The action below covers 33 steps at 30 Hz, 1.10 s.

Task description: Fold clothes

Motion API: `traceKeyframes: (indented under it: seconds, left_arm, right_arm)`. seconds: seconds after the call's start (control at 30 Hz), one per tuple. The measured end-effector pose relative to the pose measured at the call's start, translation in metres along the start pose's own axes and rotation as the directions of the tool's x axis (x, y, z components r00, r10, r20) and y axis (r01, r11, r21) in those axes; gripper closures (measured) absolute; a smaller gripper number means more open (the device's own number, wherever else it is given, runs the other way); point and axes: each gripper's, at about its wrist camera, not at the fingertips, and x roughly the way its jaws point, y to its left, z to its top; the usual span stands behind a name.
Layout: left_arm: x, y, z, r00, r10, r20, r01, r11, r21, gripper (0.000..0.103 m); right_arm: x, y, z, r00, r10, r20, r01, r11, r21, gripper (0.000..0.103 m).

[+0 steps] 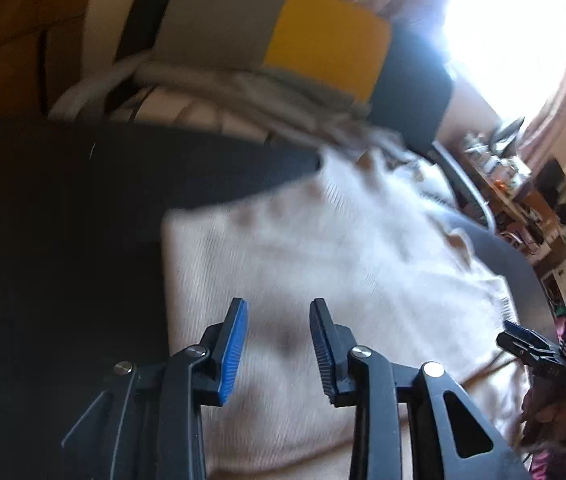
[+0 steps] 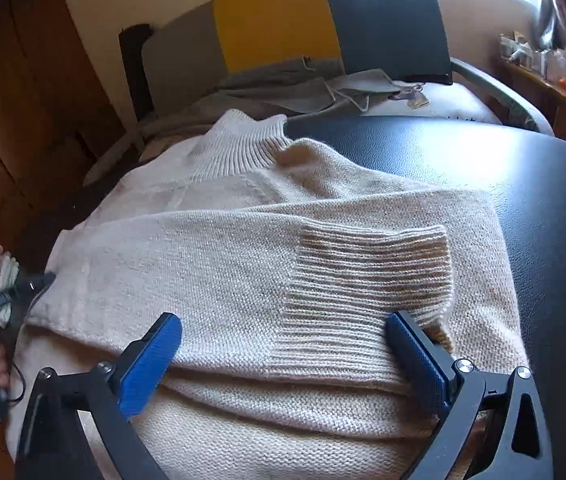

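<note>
lying flat on the dark table (image 2: 483,168), the cream sweater (image 2: 243,264) already has one sleeve brought across its chest, the ribbed cuff (image 2: 371,268) resting on the body panel just ahead of the right gripper (image 2: 283,356). the collar (image 2: 243,140) points away from that gripper, toward the chair (image 2: 283,28) heaped with other garments (image 2: 291,84). so part of the folding shows as laid in; i judge the body has yet to be doubled over into a compact packet, though whether the other sleeve is tucked i cannot tell from where i stand.

the right gripper has its blue pads (image 2: 151,360) spread wide, holding nothing, straddling the sleeve with the cuff just beyond its right finger. the left gripper (image 1: 279,344) is parted too, though more narrowly, hovering over the knit with nothing between its fingers; the sweater stretches ahead of it and off to its right, and bare table lies to its left. that view is smeared, so fine detail is lost.
</note>
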Motion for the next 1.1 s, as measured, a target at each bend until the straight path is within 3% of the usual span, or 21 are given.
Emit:
traceKeyframes:
  seconds: [0.07, 0.2, 0.33, 0.43, 0.5, 0.63, 0.77, 0.9, 0.93, 1.0, 1.03, 1.07, 1.1]
  left_arm:
    - [0.009, -0.008, 0.020, 1.000, -0.015, -0.009, 0.016, 0.999, 0.045, 0.064]
    - [0.027, -0.024, 0.061, 0.999, -0.045, -0.028, 0.048, 0.990, 0.133, 0.060]
    - [0.067, -0.037, 0.101, 0.994, -0.069, -0.080, 0.080, 0.985, 0.151, 0.060]
    - [0.105, -0.032, 0.123, 0.975, -0.146, -0.168, 0.160, 0.984, 0.072, 0.060]
    - [0.126, -0.029, 0.135, 0.969, -0.151, -0.196, 0.163, 0.986, 0.043, 0.060]
    - [0.156, -0.029, 0.155, 0.967, -0.147, -0.210, 0.163, 0.985, 0.061, 0.060]
    - [0.185, -0.038, 0.172, 0.949, -0.195, -0.249, 0.217, 0.974, 0.064, 0.060]
    - [0.213, -0.054, 0.177, 0.942, -0.144, -0.303, 0.185, 0.977, 0.108, 0.061]
    - [0.216, -0.057, 0.178, 0.946, -0.133, -0.297, 0.175, 0.977, 0.118, 0.063]
    - [0.221, -0.060, 0.180, 0.954, -0.104, -0.282, 0.143, 0.982, 0.124, 0.084]
    - [0.223, -0.060, 0.181, 0.955, -0.100, -0.279, 0.137, 0.984, 0.116, 0.097]
    - [0.222, -0.060, 0.180, 0.954, -0.117, -0.277, 0.152, 0.983, 0.106, 0.098]
    - [0.219, -0.061, 0.180, 0.957, -0.120, -0.265, 0.154, 0.982, 0.109, 0.098]
  right_arm:
    - [-0.005, -0.004, 0.013, 0.999, 0.052, -0.004, -0.052, 0.999, -0.001, 0.000]
    - [-0.020, -0.008, 0.064, 0.984, 0.140, 0.109, -0.138, 0.990, -0.026, 0.000]
    - [0.022, -0.016, 0.125, 0.972, 0.233, 0.002, -0.233, 0.971, 0.045, 0.000]
    - [0.059, -0.024, 0.161, 0.963, 0.264, -0.048, -0.258, 0.961, 0.099, 0.000]
    - [0.084, -0.029, 0.181, 0.956, 0.282, -0.080, -0.270, 0.954, 0.128, 0.001]
    - [0.132, -0.035, 0.208, 0.944, 0.280, -0.176, -0.266, 0.959, 0.102, 0.031]
    - [0.162, -0.038, 0.217, 0.920, 0.331, -0.211, -0.311, 0.943, 0.122, 0.032]
    - [0.181, -0.032, 0.226, 0.897, 0.392, -0.204, -0.378, 0.920, 0.105, 0.032]
    - [0.183, -0.028, 0.226, 0.900, 0.383, -0.207, -0.374, 0.924, 0.084, 0.036]
    - [0.187, -0.022, 0.226, 0.912, 0.351, -0.211, -0.349, 0.936, 0.050, 0.051]
    - [0.189, -0.023, 0.227, 0.916, 0.338, -0.214, -0.335, 0.941, 0.053, 0.075]
    - [0.190, -0.025, 0.226, 0.915, 0.340, -0.216, -0.333, 0.941, 0.068, 0.095]
    - [0.190, -0.028, 0.226, 0.913, 0.343, -0.218, -0.333, 0.939, 0.085, 0.095]
